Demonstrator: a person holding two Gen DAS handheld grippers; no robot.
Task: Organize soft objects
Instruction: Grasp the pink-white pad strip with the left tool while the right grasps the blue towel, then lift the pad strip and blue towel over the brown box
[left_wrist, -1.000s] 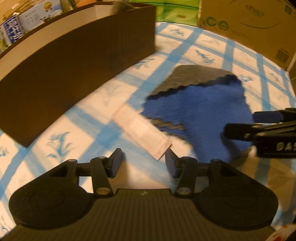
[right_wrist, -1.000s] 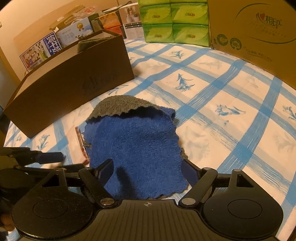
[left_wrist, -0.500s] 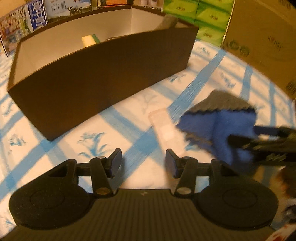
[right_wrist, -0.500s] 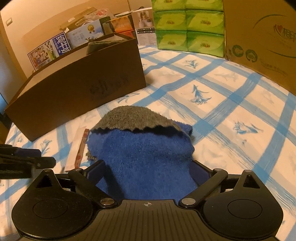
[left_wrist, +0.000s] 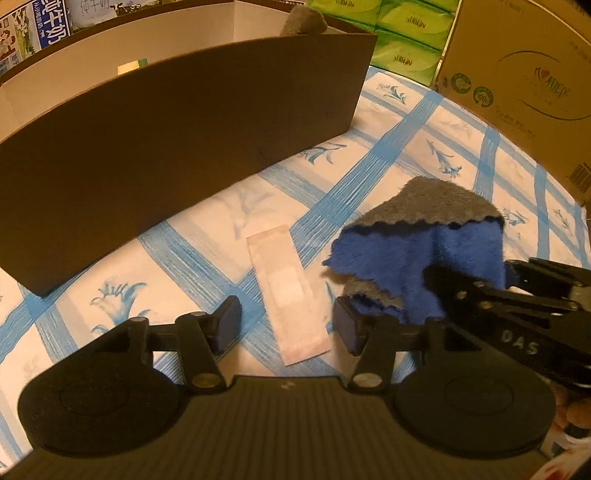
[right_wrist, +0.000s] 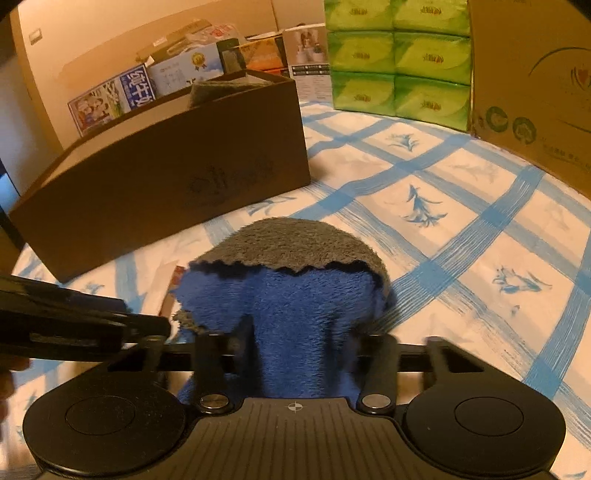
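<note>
A blue and grey fleece cloth (right_wrist: 291, 291) lies bunched on the blue-checked bed sheet (right_wrist: 461, 229). My right gripper (right_wrist: 303, 332) is shut on its near blue edge. The cloth (left_wrist: 436, 251) also shows in the left wrist view, right of centre, with the right gripper (left_wrist: 436, 280) pinching it from the right. My left gripper (left_wrist: 286, 325) is open and empty, its fingers either side of a flat pale pink packet (left_wrist: 286, 295). A dark brown open box (left_wrist: 177, 136) stands behind, with a grey cloth (left_wrist: 303, 22) sticking out of its far end.
The brown box (right_wrist: 166, 184) stands at the left in the right wrist view, with the grey cloth (right_wrist: 221, 92) in it. Green tissue packs (right_wrist: 399, 62) and a large cardboard carton (right_wrist: 535, 92) line the back. Printed cartons (right_wrist: 140, 92) stand behind the box.
My right gripper has closed on the blue cloth's near edge, bunching it. My left gripper has moved back toward the pink packet, which now lies between its open fingers.
</note>
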